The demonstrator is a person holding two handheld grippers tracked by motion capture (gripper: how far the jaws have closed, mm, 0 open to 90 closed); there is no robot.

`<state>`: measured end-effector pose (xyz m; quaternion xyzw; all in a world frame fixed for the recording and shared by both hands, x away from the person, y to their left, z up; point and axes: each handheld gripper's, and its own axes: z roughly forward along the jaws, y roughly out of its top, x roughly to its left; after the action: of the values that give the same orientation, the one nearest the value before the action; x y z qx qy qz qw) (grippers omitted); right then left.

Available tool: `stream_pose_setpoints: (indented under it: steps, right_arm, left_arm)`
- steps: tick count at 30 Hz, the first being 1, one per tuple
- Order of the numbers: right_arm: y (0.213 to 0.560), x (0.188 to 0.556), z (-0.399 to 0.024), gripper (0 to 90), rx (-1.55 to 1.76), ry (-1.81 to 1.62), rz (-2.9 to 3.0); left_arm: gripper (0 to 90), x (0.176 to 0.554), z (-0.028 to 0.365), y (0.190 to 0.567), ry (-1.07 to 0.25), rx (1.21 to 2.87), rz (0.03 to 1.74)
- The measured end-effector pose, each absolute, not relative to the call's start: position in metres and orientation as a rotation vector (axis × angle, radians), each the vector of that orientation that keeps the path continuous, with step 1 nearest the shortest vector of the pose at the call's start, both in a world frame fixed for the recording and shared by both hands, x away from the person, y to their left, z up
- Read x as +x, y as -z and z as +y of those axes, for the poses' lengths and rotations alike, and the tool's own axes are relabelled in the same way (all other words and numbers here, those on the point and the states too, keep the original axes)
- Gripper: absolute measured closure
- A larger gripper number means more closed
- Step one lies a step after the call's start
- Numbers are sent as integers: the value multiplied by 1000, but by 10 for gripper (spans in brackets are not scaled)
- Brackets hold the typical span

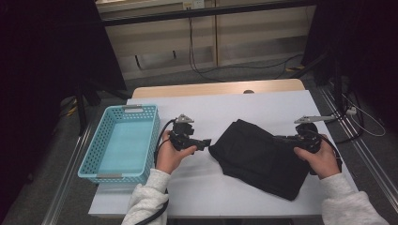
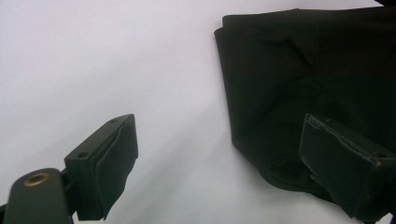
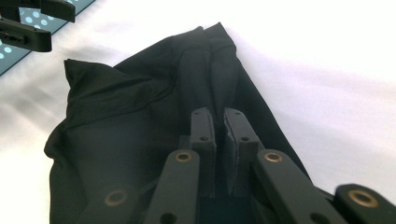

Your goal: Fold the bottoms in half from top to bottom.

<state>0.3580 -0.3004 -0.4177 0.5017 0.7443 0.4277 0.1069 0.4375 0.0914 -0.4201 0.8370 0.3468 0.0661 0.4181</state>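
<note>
A black folded cloth (image 1: 253,154) lies on the white table (image 1: 272,105), right of centre. My right gripper (image 1: 278,138) reaches in from the cloth's right side. In the right gripper view its jaws (image 3: 219,126) stand almost together, and a raised ridge of the cloth (image 3: 130,116) runs forward from between them. My left gripper (image 1: 206,142) hovers just off the cloth's left edge. Its jaws are wide apart in the left gripper view (image 2: 224,158), with the cloth's edge (image 2: 280,70) near the right-hand pad and nothing pressed between them.
A light blue perforated basket (image 1: 94,150) sits at the table's left side with nothing inside it. Cables trail on the floor beyond the table's far edge. A metal rail (image 1: 371,154) runs along the right side.
</note>
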Motion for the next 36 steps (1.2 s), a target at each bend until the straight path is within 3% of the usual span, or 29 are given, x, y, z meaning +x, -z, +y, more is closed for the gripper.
stream_pose_setpoints:
  steps: [30,34,36]
  right_arm:
    - [439,360,-301,820,1476,-1122,2228]
    - [439,360,-298,741,1453,-1090,2216]
    - [438,358,-297,645,1442,-1086,2198]
  left_arm:
    - [109,438,88,426,-157,2115,874]
    - [108,438,89,425,-159,2114,872]
    - [108,438,89,425,-163,2113,872]
